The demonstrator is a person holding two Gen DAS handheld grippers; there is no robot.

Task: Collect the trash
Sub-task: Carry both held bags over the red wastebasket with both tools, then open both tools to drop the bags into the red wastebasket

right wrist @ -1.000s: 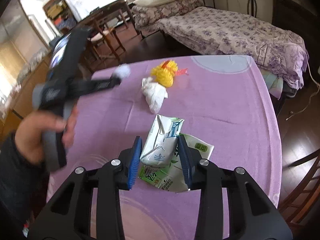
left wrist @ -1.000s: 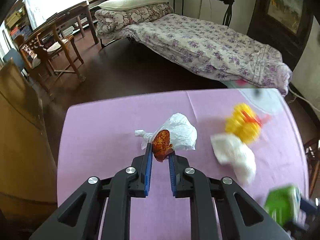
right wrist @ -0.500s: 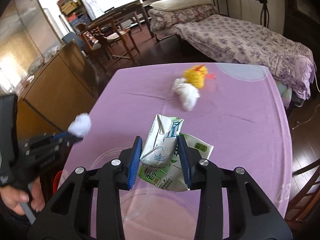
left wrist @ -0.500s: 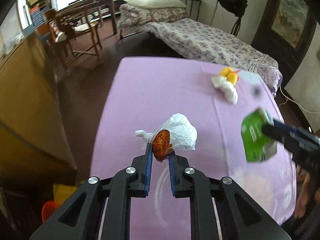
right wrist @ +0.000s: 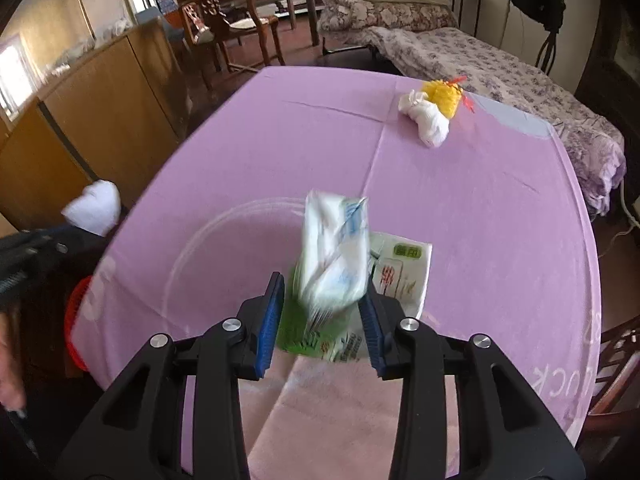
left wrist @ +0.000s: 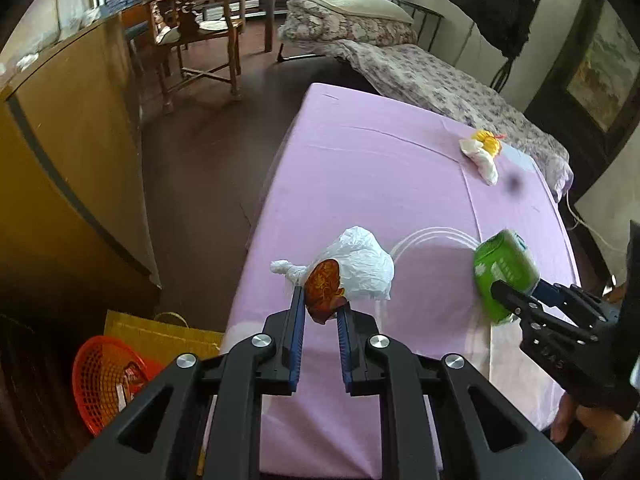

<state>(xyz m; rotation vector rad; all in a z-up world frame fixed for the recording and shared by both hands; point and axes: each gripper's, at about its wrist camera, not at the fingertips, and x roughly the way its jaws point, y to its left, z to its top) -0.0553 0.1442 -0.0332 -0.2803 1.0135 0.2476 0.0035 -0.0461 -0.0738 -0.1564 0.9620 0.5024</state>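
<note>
My left gripper [left wrist: 319, 304] is shut on a red-brown printed wrapper [left wrist: 325, 289] tied up with a white plastic bag [left wrist: 356, 266], held in the air over the left edge of the purple table [left wrist: 380, 160]. My right gripper [right wrist: 323, 308] is shut on a crushed green and white carton [right wrist: 334, 268] above the near part of the table. That carton [left wrist: 504, 272] and the right gripper [left wrist: 520, 298] also show at the right of the left wrist view. On the far side of the table lie a white bag knot [right wrist: 430, 122] and yellow crumpled trash [right wrist: 442, 96].
An orange basket [left wrist: 106, 380] and a yellow bag [left wrist: 160, 334] stand on the floor beside the table's left edge. A wooden cabinet [left wrist: 68, 152] is further left. Beyond the table are chairs [right wrist: 224, 20] and a bed [right wrist: 480, 60]. A person's hand [left wrist: 568, 424] shows at lower right.
Both grippers have carried their loads leftward toward the table's left edge. The orange basket and yellow bag have come into the left wrist view. Both grips are unchanged.
</note>
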